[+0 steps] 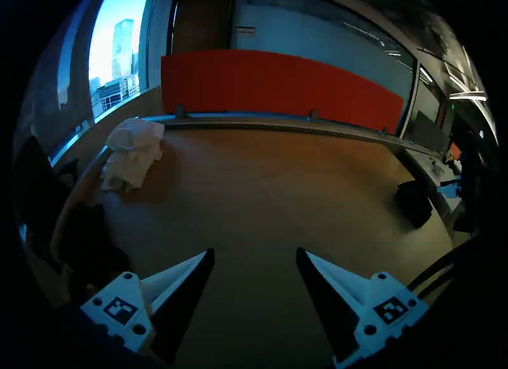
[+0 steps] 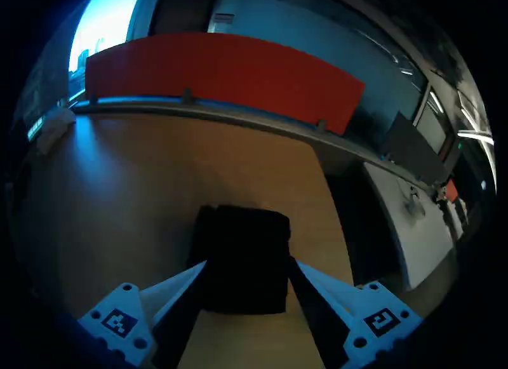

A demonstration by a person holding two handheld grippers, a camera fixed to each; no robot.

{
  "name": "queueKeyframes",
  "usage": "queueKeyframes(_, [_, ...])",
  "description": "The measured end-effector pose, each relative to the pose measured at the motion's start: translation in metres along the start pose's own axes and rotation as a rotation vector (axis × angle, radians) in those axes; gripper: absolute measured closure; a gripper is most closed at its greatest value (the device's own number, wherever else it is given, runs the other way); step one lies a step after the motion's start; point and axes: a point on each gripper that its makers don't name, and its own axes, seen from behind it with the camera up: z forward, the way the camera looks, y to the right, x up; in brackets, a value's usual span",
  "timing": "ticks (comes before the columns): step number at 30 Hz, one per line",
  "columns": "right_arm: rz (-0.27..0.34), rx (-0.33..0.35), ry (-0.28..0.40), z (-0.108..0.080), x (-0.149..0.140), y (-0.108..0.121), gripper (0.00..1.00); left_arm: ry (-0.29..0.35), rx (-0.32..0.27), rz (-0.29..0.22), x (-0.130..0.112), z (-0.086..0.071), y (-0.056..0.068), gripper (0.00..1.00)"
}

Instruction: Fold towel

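Wooden table (image 1: 267, 178), red divider (image 1: 279, 83) along its far edge, window (image 1: 117, 51) at left.

The right gripper (image 2: 248, 261) is spread wide, one finger on each side of a folded black towel (image 2: 241, 232) lying flat on the wooden table (image 2: 159, 178). Well beyond the towel, a red partition (image 2: 222, 70) lines the table's far edge.

Your room is dim; daylight from the window (image 1: 117, 51) glares blue-white, the table (image 1: 267, 191) falls into shadow, and straight edges bow near the rim.
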Motion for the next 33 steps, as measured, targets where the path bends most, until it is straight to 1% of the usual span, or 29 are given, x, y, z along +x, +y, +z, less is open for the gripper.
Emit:
queueKeyframes(5, [0.087,-0.004,0.043,-0.004,0.01,-0.005,0.13,0.011,0.005,-0.008,0.007,0.003,-0.001,0.05])
queueKeyframes(8, [0.113,-0.001,0.061,-0.003,0.013,-0.008,0.13,0.017,0.007,-0.014,0.01,0.005,-0.002,0.05])
queueKeyframes(12, [0.112,-0.014,0.099,-0.005,0.022,-0.009,0.13,0.029,0.019,-0.012,0.015,0.008,-0.006,0.05])
queueKeyframes(15, [0.107,-0.022,0.141,-0.01,0.034,-0.012,0.13,0.04,0.028,-0.013,0.02,0.01,-0.009,0.05])
queueKeyframes(21, [0.105,-0.014,0.226,-0.025,0.06,-0.024,0.13,0.071,0.039,-0.02,0.035,0.014,-0.013,0.05])
queueKeyframes(26, [0.107,-0.018,0.307,-0.039,0.082,-0.031,0.13,0.11,0.05,-0.012,0.051,0.018,-0.016,0.04])
queueKeyframes(33, [0.127,-0.007,0.385,-0.049,0.102,-0.042,0.13,0.155,0.071,0.002,0.07,0.02,-0.022,0.05])
